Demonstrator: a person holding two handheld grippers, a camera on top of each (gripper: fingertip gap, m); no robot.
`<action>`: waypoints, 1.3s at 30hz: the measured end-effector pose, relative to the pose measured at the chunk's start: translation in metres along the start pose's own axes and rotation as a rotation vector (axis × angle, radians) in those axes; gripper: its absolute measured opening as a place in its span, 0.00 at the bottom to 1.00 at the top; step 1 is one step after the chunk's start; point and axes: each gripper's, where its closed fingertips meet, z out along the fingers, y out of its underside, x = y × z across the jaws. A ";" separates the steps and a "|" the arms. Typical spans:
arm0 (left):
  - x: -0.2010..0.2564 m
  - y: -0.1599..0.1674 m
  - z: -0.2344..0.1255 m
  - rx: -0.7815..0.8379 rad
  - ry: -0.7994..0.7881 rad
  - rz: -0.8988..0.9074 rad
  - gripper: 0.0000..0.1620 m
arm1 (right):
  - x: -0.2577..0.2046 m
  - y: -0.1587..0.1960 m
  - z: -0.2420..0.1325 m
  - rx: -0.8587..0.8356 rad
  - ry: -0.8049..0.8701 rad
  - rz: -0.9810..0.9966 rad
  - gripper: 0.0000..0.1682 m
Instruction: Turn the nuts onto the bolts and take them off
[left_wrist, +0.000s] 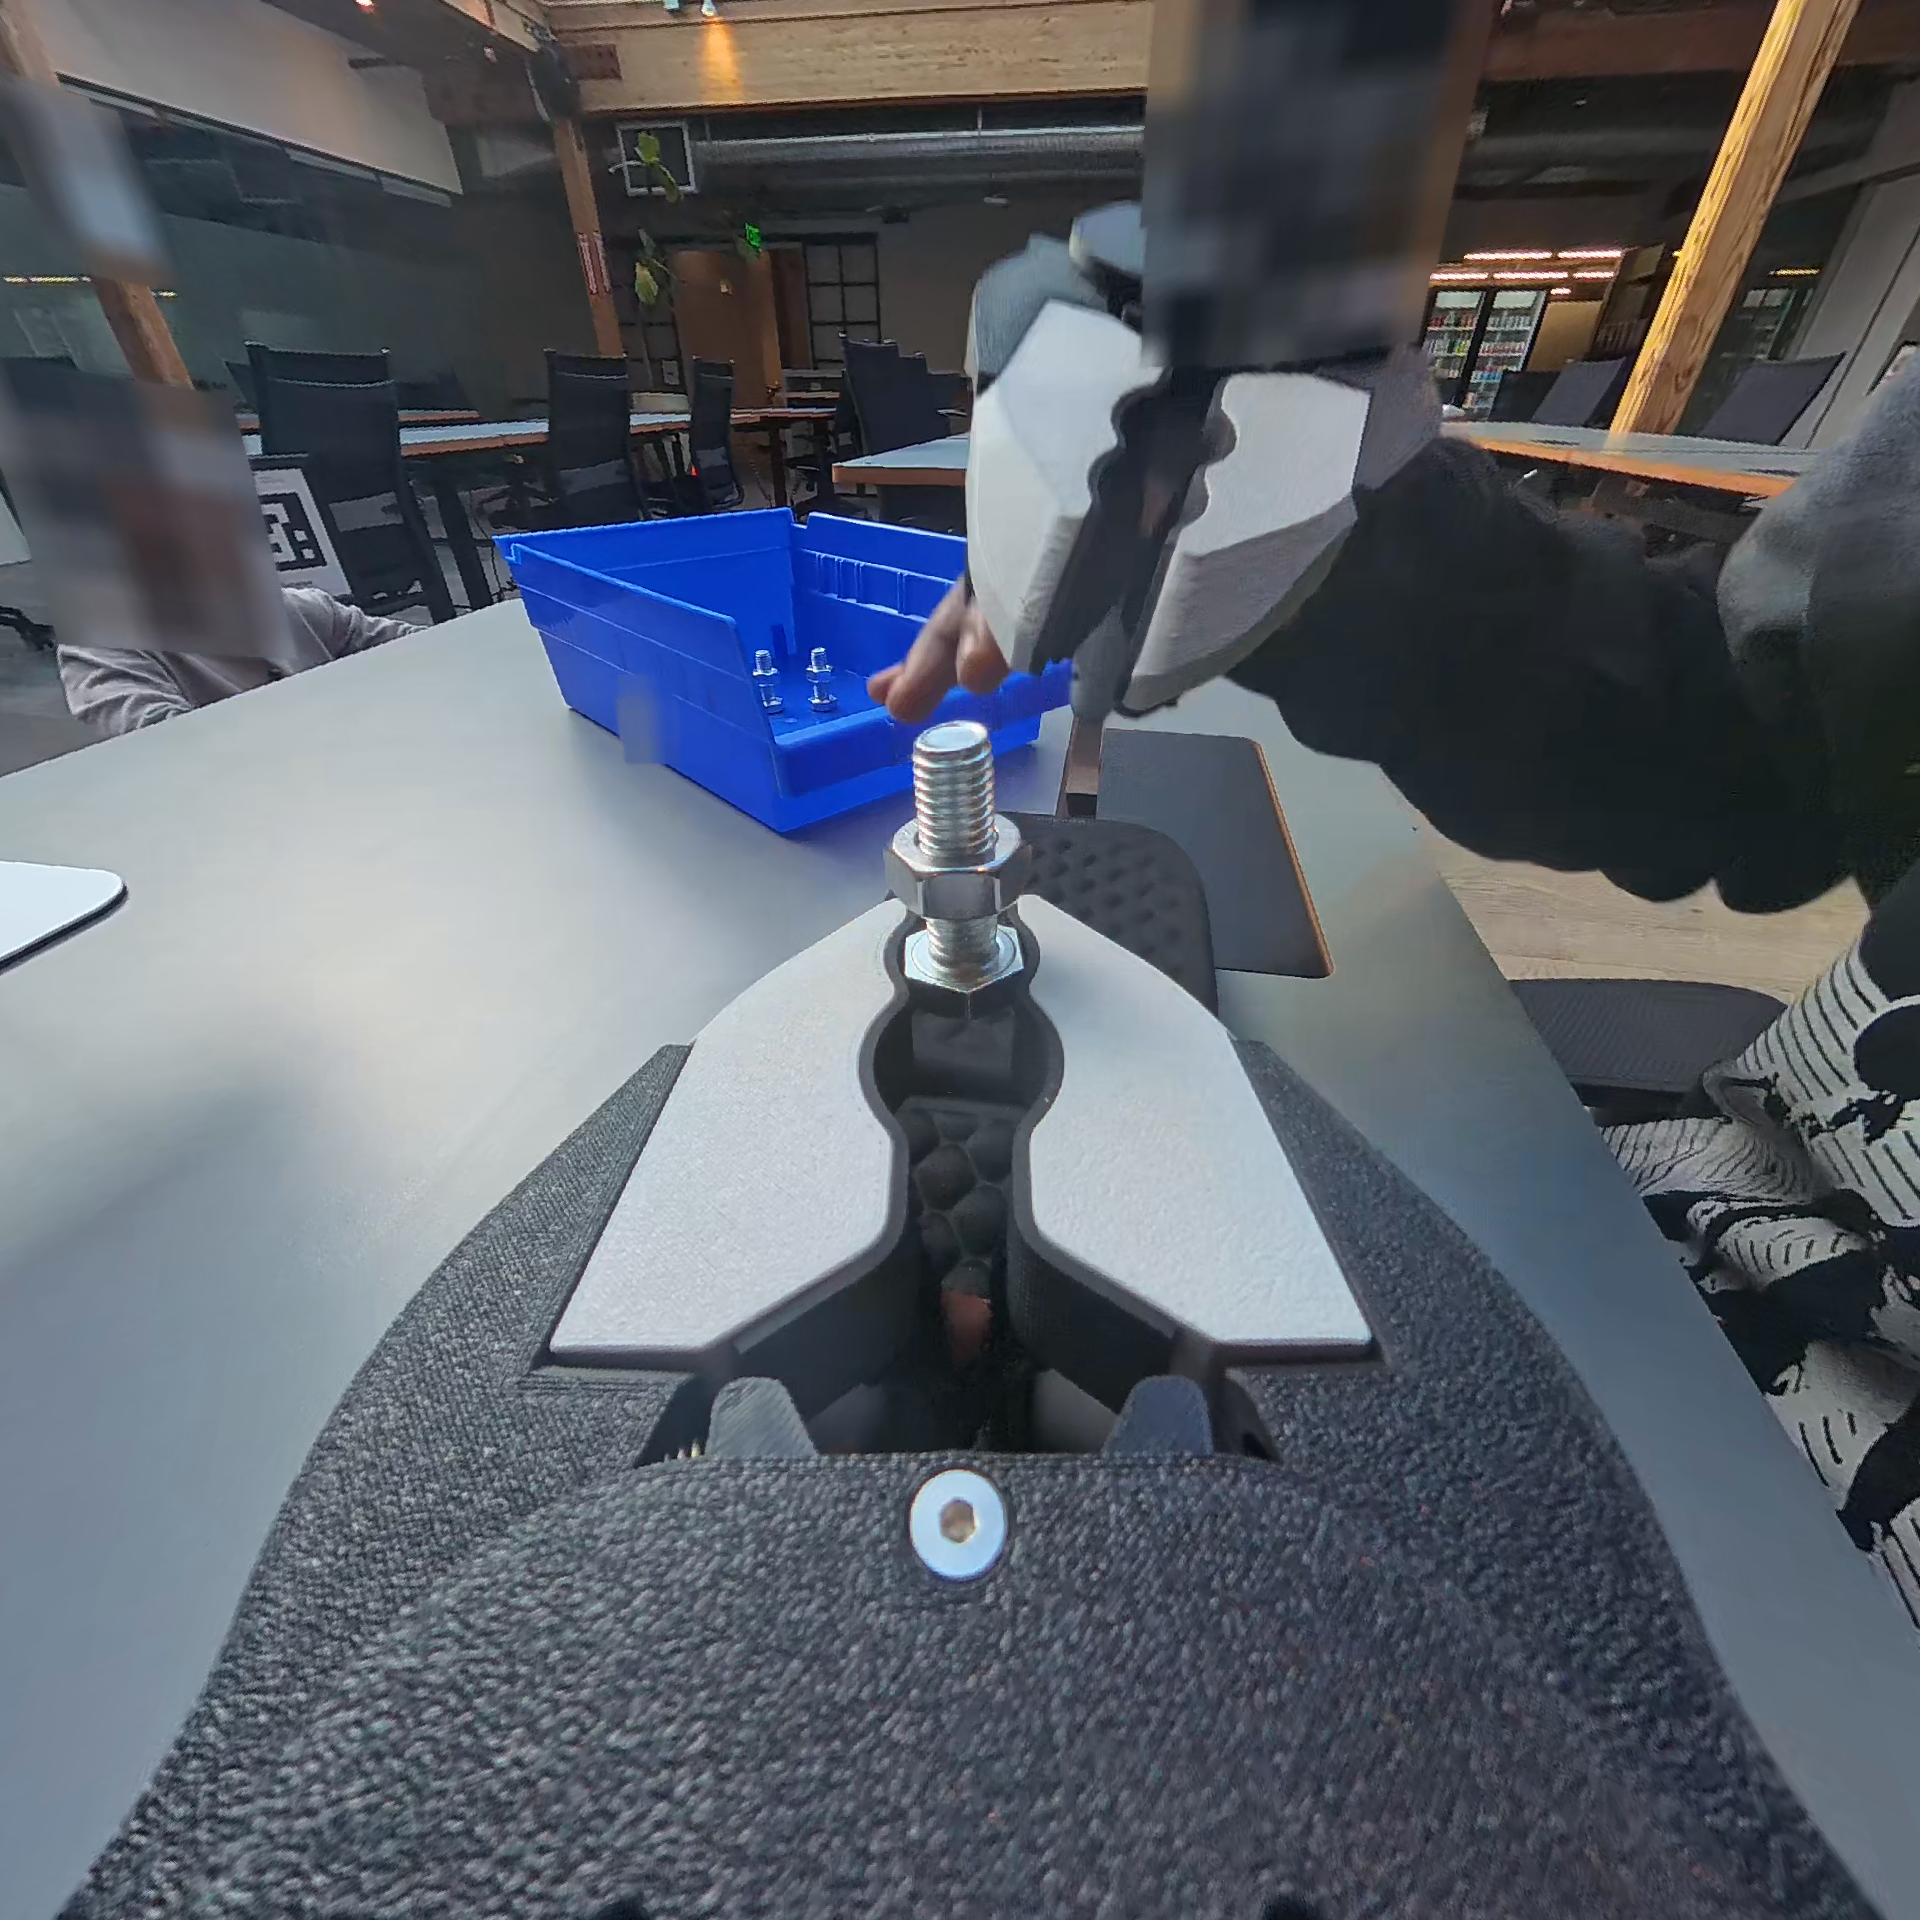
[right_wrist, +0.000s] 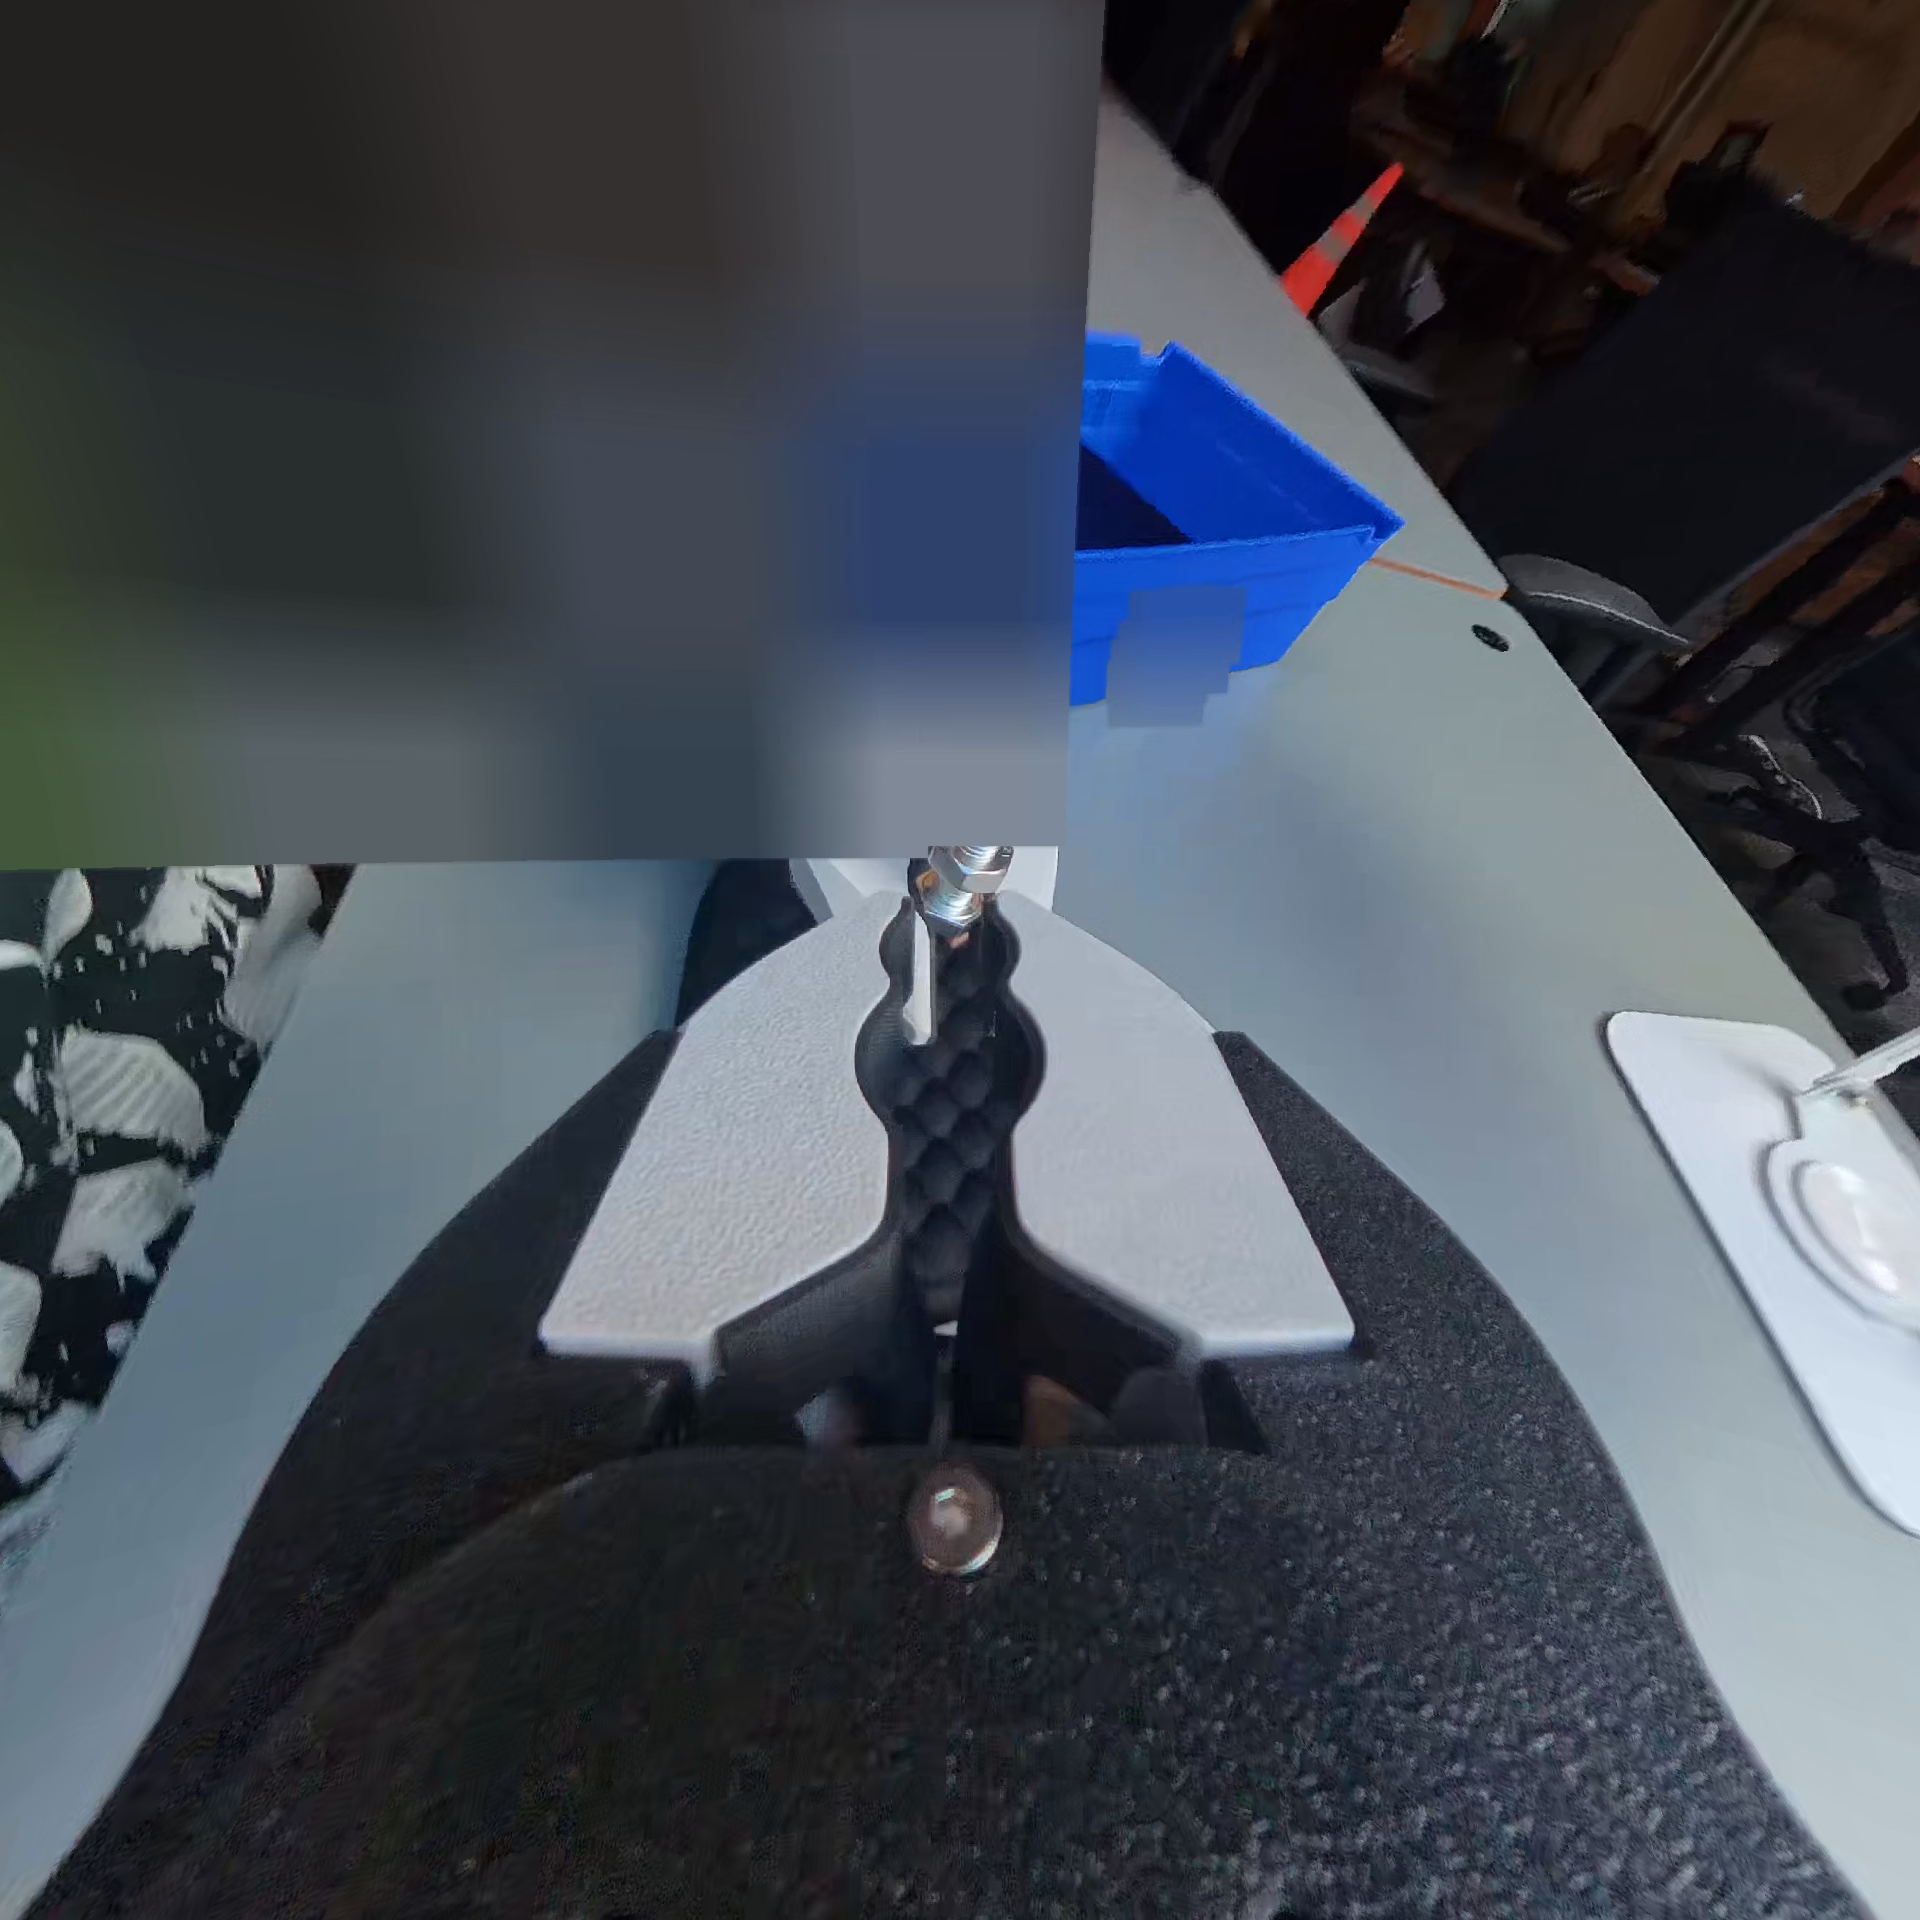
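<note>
A silver bolt (left_wrist: 952, 779) stands upright, thread end up, with a hex nut (left_wrist: 956, 875) partway down its thread. My left gripper (left_wrist: 961, 940) is shut on the bolt's lower end, just under the nut. My right gripper (left_wrist: 1091, 675), held by a black-gloved hand (left_wrist: 1507, 665), hangs tilted above and right of the bolt, apart from it, jaws shut on nothing. In the right wrist view the right gripper (right_wrist: 951, 920) points at the bolt and nut (right_wrist: 966, 878) just past its tips.
A blue bin (left_wrist: 644, 613) stands on the grey table (left_wrist: 364, 831) behind the bolt, with more bolts and nuts (left_wrist: 795, 681) inside; it also shows in the right wrist view (right_wrist: 1247, 561). Bare fingers (left_wrist: 930, 675) are at its front. A white pad (right_wrist: 1704, 1122) lies aside. A black chair (left_wrist: 1132, 914) stands at the table edge. The gap from one gripper's tips to the other's is roughly 5 centimeters.
</note>
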 end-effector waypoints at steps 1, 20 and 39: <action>0.000 0.000 0.000 -0.001 0.000 0.001 0.08 | 0.002 -0.001 -0.001 -0.076 -0.038 -0.073 0.08; 0.004 0.003 0.001 -0.021 0.009 0.024 0.09 | -0.001 0.003 0.032 -0.683 -0.666 -0.530 0.06; -0.006 -0.008 -0.001 0.047 -0.068 0.023 0.61 | 0.091 0.023 -0.085 -0.746 -0.221 -0.234 0.05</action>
